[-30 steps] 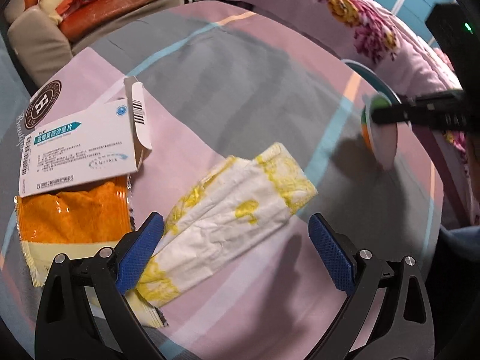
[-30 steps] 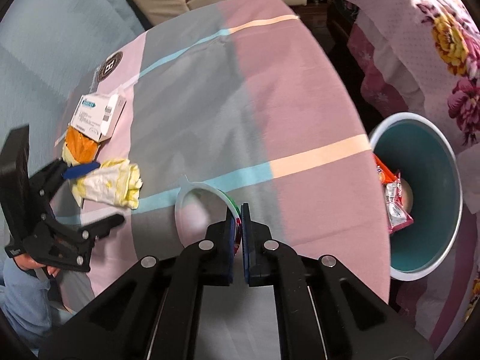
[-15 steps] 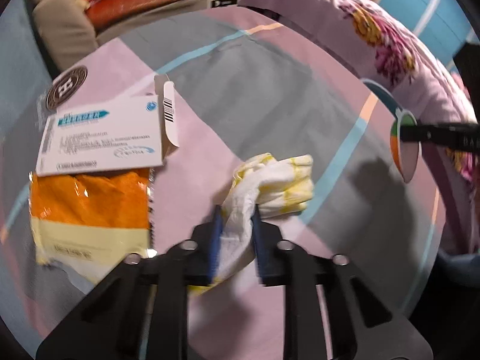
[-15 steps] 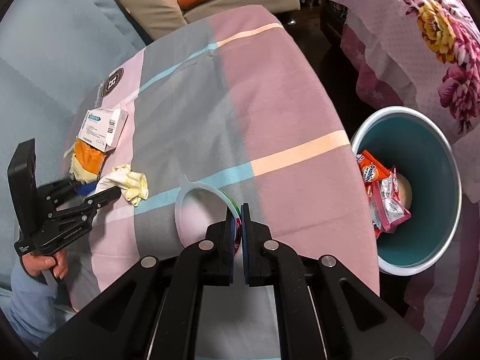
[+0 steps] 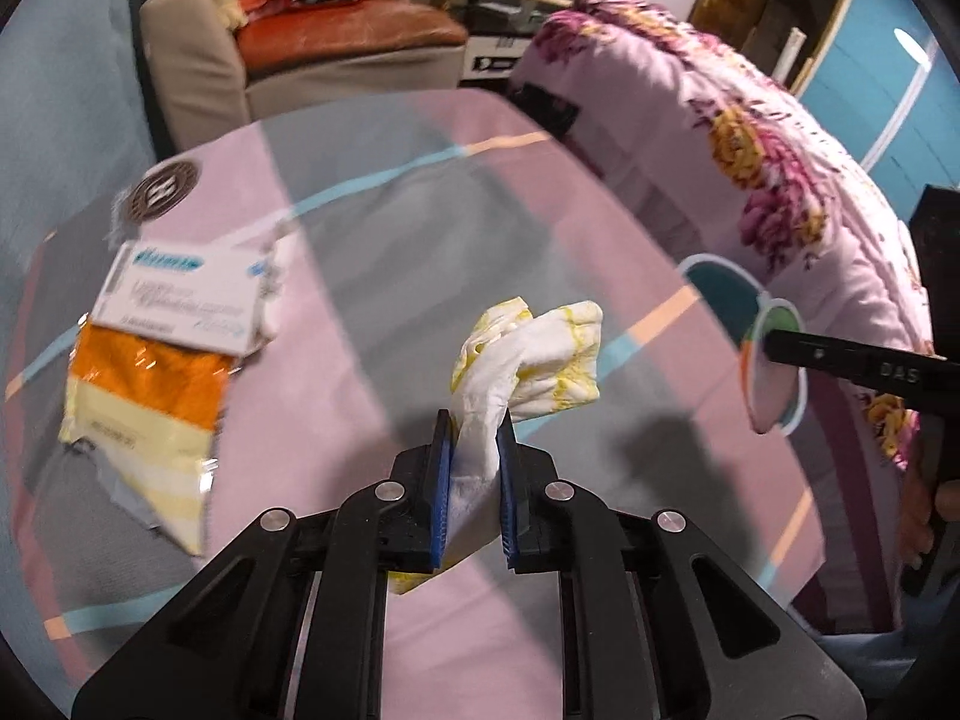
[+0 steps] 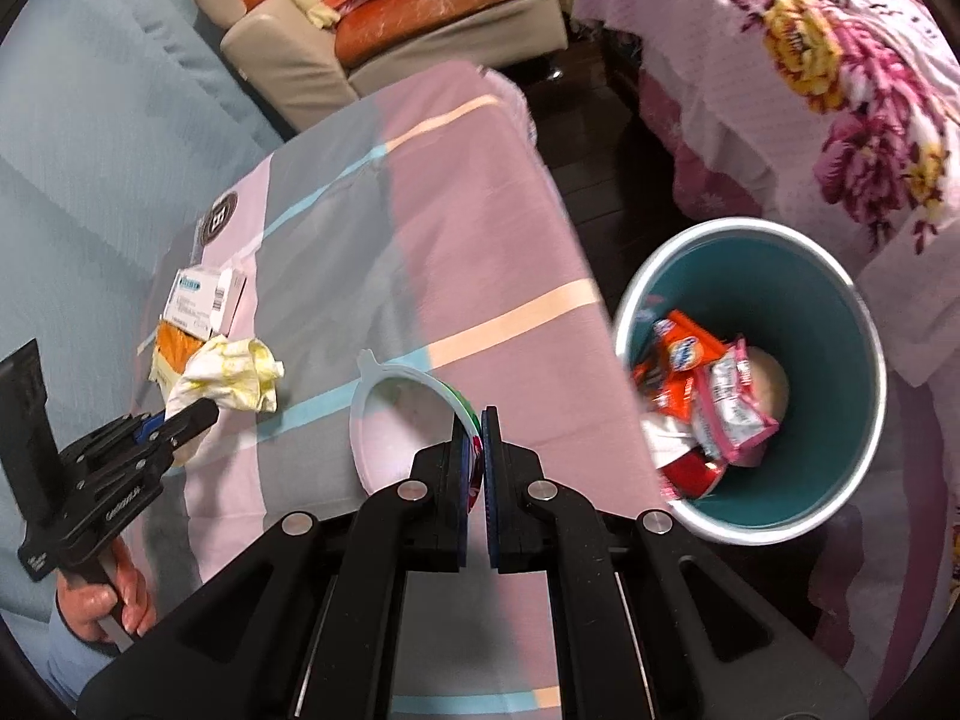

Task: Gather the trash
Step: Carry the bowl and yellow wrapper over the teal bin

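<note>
Left wrist view: left gripper pinches the tissue; right gripper clamps the lid. Loose tissue could slip before the bin.

- In my left gripper I see a crumpled, soft paper tissue, white with yellow blotches, matt and wrinkled, pinched between blue rubbery-looking pads on matt black plastic fingers.
- At centre left of the left view, the orange snack packet is glossy crinkled foil.
- Above it, the medicine box looks like smooth white cardboard.
- The tablecloth is matt woven cloth in pink and grey blocks.
- My right gripper clamps a thin, smooth plastic lid.
- The bin, at the right, has a smooth teal inside and a pale shiny rim.
- At the top, the armchair seat looks like shiny, worn orange leather.
</note>
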Demonstrator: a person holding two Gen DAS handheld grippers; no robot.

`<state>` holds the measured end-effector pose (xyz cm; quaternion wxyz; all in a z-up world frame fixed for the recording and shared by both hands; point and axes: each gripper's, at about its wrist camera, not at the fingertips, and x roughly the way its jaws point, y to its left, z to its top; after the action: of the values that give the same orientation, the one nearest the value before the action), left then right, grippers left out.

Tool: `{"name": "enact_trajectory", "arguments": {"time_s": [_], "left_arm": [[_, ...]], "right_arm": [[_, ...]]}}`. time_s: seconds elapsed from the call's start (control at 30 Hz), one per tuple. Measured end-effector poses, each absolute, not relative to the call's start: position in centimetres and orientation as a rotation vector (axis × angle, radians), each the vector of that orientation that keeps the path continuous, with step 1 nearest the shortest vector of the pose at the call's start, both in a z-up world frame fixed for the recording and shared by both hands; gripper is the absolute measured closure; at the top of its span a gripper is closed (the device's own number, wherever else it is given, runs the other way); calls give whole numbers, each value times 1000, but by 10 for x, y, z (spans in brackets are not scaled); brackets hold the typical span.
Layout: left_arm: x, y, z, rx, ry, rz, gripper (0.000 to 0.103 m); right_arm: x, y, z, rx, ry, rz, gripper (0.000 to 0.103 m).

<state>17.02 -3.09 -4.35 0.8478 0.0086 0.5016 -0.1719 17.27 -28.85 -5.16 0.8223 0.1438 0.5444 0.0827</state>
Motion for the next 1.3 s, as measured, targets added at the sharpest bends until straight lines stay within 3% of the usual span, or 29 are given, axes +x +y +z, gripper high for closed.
{"name": "enact_trajectory", "arguments": {"time_s": [0.8,1.3], "left_arm": [[171,-221,-37,122,1036,-590,88],[176,-288,-65,177,1098,-669,88]], "right_arm": [[141,-443,-39,455,1005,-23,99],[136,-492,-45,475,994,-95,99]]}}
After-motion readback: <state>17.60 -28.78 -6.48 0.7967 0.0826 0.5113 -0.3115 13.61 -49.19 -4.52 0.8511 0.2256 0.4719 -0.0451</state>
